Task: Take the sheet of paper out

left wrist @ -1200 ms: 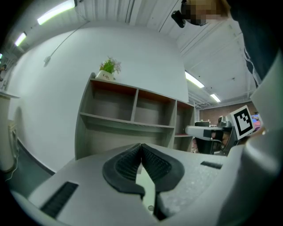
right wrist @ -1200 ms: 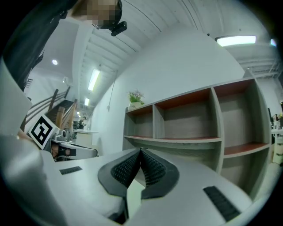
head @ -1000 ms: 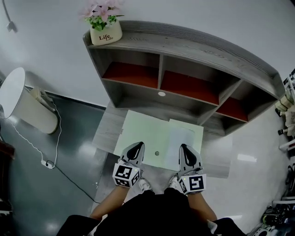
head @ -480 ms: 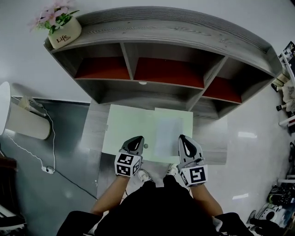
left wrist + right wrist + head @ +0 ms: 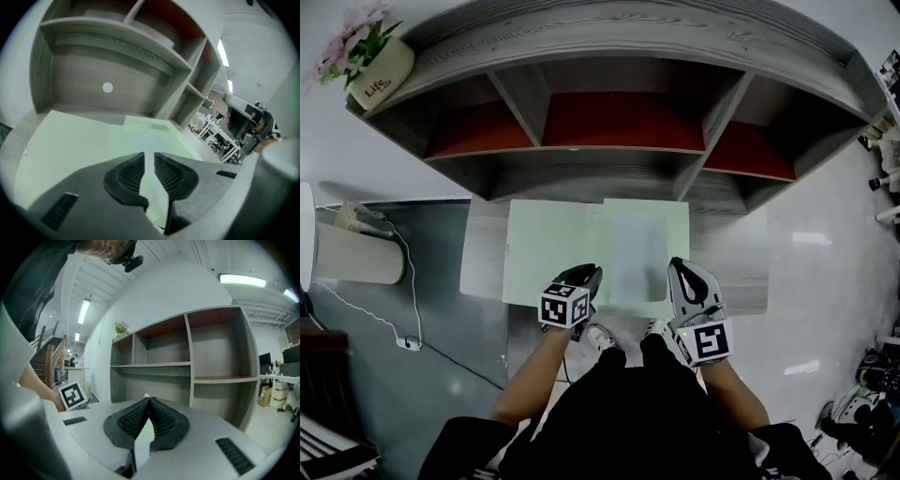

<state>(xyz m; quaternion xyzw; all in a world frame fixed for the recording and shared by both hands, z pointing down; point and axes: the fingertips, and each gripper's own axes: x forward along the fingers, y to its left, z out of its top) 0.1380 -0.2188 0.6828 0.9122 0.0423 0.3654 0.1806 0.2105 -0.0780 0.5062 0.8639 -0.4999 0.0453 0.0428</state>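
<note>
A pale green mat [image 5: 548, 253] covers the grey desk [image 5: 483, 272]. On its right half lies a green folder with a paler sheet of paper [image 5: 636, 255] in it, which the left gripper view shows as a glossy panel [image 5: 152, 136]. My left gripper [image 5: 586, 274] tilts down over the mat's front edge, just left of the sheet. Its jaws [image 5: 149, 157] are opening, with a slim gap and nothing between them. My right gripper [image 5: 680, 267] hovers level at the sheet's right front corner, shut and empty [image 5: 149, 399].
A grey shelf unit [image 5: 619, 159] with red-backed compartments stands at the desk's far side. A flower pot [image 5: 375, 75] sits on its top left. A white bin [image 5: 352, 253] and a cable [image 5: 403, 342] are on the floor at left. The person's shoes [image 5: 600, 336] show under the desk edge.
Both grippers have sunk towards the desk's front edge. The left one has tipped downwards and its jaws have parted slightly. The head view has shifted, so the shelf fills more of the top.
</note>
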